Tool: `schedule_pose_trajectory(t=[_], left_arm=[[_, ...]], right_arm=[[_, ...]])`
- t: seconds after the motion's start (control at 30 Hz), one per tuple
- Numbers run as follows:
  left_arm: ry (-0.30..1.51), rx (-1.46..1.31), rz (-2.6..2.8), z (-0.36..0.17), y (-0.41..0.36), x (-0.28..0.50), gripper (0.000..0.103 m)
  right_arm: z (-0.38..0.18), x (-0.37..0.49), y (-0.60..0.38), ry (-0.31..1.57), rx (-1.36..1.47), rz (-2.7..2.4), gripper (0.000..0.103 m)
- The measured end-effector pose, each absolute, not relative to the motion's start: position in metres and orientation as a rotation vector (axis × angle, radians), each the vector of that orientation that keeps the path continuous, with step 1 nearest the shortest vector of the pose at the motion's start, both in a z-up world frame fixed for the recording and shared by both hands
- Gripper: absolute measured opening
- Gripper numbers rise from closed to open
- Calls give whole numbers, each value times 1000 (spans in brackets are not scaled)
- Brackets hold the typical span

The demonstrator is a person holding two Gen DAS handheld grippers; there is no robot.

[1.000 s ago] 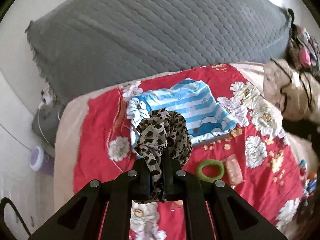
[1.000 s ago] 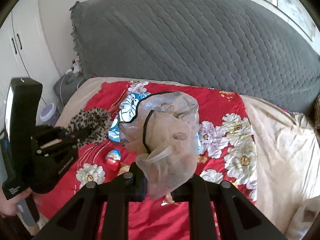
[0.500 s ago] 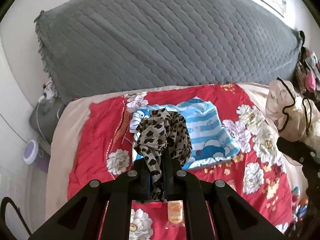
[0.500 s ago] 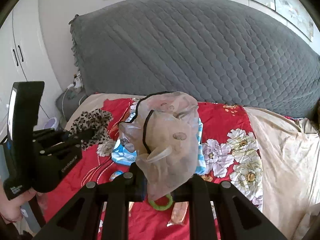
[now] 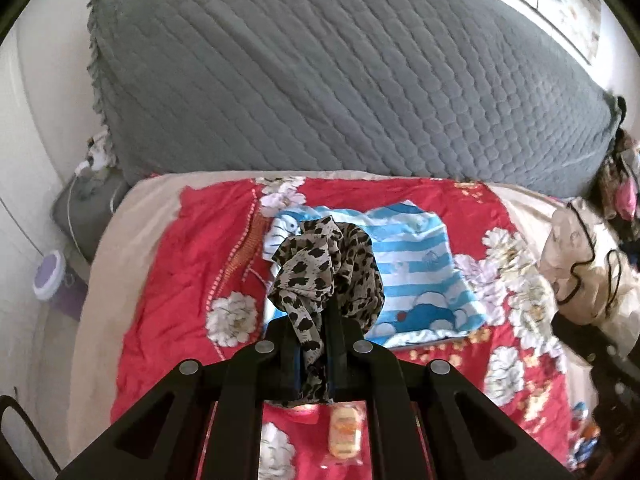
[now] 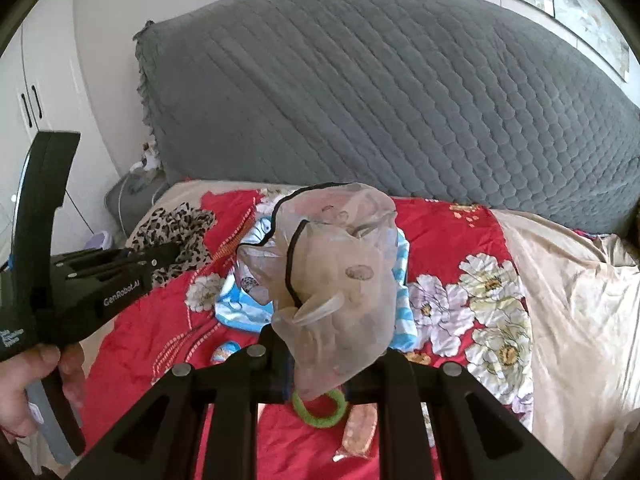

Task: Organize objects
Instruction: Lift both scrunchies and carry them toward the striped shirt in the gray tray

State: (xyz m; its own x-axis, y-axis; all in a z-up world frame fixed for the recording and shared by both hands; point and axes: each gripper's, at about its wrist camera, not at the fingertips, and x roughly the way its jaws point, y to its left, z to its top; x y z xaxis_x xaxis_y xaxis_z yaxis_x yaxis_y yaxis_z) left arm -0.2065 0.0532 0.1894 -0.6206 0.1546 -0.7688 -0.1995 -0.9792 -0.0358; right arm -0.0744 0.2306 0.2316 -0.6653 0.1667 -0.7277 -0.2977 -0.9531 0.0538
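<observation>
Before you a grey quilted headboard (image 5: pixel 340 80) fills the far side, its right end cut off by the edge of your left view. Below it lies the red floral bedspread (image 5: pixel 180 260), its near part hidden behind both tools. On it the blue striped garment (image 5: pixel 420 264) lies flat, its long axis running from far left to near right in your left view; the held cloths cover part of it in both views.

Your right gripper (image 6: pixel 316 356) is clenched on the sheer beige cloth with black trim (image 6: pixel 340 272), which stands bunched upward from the jaws with no clear long axis; its lower end disappears between the fingers. Your left gripper (image 5: pixel 316 344) is clamped on the leopard-print cloth (image 5: pixel 324 268), likewise bunched above the jaws, a narrow tail running down between them toward the camera.

Your left hand (image 6: pixel 24 384) is cut off at the frame edge. A green ring (image 6: pixel 320 404) lies half hidden behind the right tool, beside a wrapped snack (image 6: pixel 360 428) whose label cannot be read.
</observation>
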Motion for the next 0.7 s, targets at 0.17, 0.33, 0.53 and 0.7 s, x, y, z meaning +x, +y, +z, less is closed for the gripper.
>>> schedule_pose_trajectory(t=[0.17,0.33,0.53,0.7], left_arm=[[59,-1272,2688,177,46,-218,9],[55,-1270,2690,166,50,-234,9],[55,-1288,2696,154,53,-250,9],[68,-1282,2668,148,60,-262,9]], right_arm=[[225,-88,230,252,-1120,2665,17],[214,-101,232,265,-1132,2671,17],[198,-117,241,259,-1137,2657,17],[184,-138,258,260,-1187,2596,17]])
